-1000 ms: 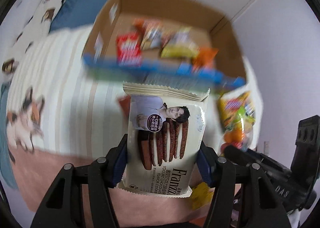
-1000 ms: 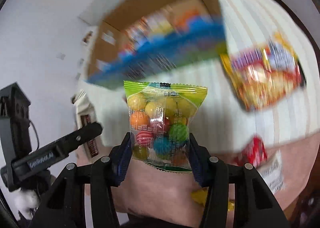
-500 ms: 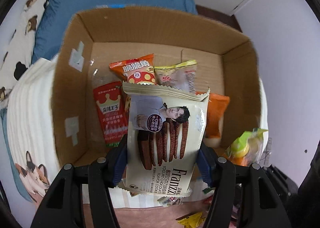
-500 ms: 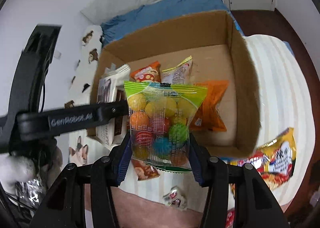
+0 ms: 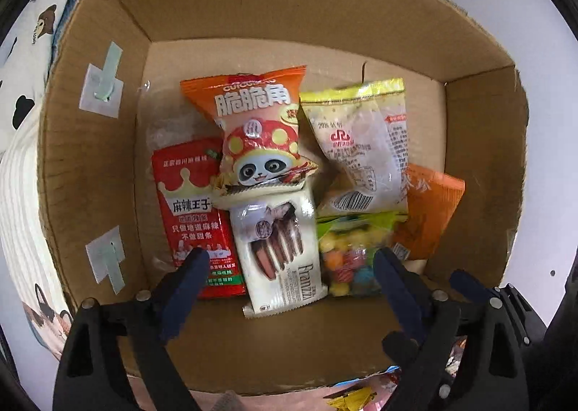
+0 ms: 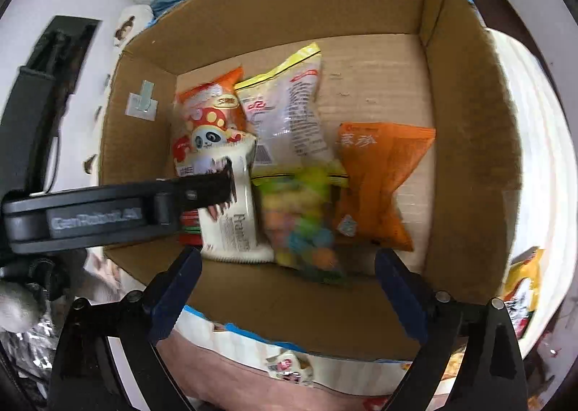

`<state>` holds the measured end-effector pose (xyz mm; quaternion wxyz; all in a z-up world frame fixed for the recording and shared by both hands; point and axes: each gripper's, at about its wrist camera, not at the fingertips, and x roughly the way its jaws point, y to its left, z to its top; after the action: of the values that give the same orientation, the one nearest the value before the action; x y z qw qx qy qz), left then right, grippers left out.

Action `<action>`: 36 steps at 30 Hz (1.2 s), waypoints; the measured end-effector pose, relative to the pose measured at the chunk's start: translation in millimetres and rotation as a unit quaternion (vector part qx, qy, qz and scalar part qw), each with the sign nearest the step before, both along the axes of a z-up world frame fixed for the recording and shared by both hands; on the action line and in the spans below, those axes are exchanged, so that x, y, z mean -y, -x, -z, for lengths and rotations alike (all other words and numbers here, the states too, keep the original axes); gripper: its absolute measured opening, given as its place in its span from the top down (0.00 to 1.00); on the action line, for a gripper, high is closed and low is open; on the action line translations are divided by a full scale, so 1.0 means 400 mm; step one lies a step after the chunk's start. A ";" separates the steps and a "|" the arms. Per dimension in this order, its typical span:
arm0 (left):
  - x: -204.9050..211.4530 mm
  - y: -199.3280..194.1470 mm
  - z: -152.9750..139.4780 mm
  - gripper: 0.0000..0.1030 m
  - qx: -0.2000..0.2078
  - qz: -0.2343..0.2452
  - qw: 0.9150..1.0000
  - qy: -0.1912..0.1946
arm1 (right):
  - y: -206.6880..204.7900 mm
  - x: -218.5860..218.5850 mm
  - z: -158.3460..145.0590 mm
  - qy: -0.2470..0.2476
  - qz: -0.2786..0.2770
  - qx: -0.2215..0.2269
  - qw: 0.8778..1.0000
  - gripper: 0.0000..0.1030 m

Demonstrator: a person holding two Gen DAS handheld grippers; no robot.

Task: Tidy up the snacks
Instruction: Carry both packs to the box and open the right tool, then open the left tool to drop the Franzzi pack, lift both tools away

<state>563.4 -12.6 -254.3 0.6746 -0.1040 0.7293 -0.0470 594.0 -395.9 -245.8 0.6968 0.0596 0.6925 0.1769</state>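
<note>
Left wrist view: the left gripper is shown spread wide above the near end of the cardboard box, with nothing held between its blue-padded fingers. The cream biscuit pack, marked "Franzzi", is seen lying on the box floor between and just beyond the fingertips, its far end tucked under the orange panda snack bag, lettered "CUICUIJIAO". A red packet bearing a crown and Chinese characters is seen to the left, touching the biscuit pack; the clear bag of coloured candy balls lies against its right side, overlapped at the top by a pale yellow-edged bag dated "2026.01.05". An orange packet is placed farthest right. Right wrist view: the right gripper is likewise shown fully parted and empty, poised over the candy bag, which rests on the box floor beside the Franzzi pack. The left gripper's arm, lettered "GenRobot.AI", is seen crossing from the left.
</note>
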 end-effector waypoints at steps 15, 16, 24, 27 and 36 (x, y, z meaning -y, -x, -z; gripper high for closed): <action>-0.036 0.116 -0.180 0.10 0.125 -0.017 0.991 -0.038 | 0.059 0.059 -0.107 0.018 0.035 0.072 0.997 0.04; -0.035 0.128 -0.187 0.10 0.135 -0.018 0.990 -0.041 | 0.070 0.063 -0.116 0.020 0.038 0.080 0.996 0.04; -0.045 0.271 -0.291 0.10 0.225 -0.011 0.971 -0.077 | 0.169 0.094 -0.202 0.025 0.048 0.146 0.988 0.04; -0.048 0.321 -0.313 0.10 0.243 -0.010 0.966 -0.084 | 0.211 0.096 -0.238 0.030 0.046 0.170 0.984 0.04; -0.057 0.455 -0.381 0.10 0.288 -0.016 0.953 -0.091 | 0.326 0.112 -0.329 0.028 0.047 0.221 0.974 0.04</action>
<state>381.4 10.1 -101.9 0.8631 -0.0365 0.5037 0.0025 463.5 -440.6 -114.3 0.8414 0.0320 0.5228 0.1329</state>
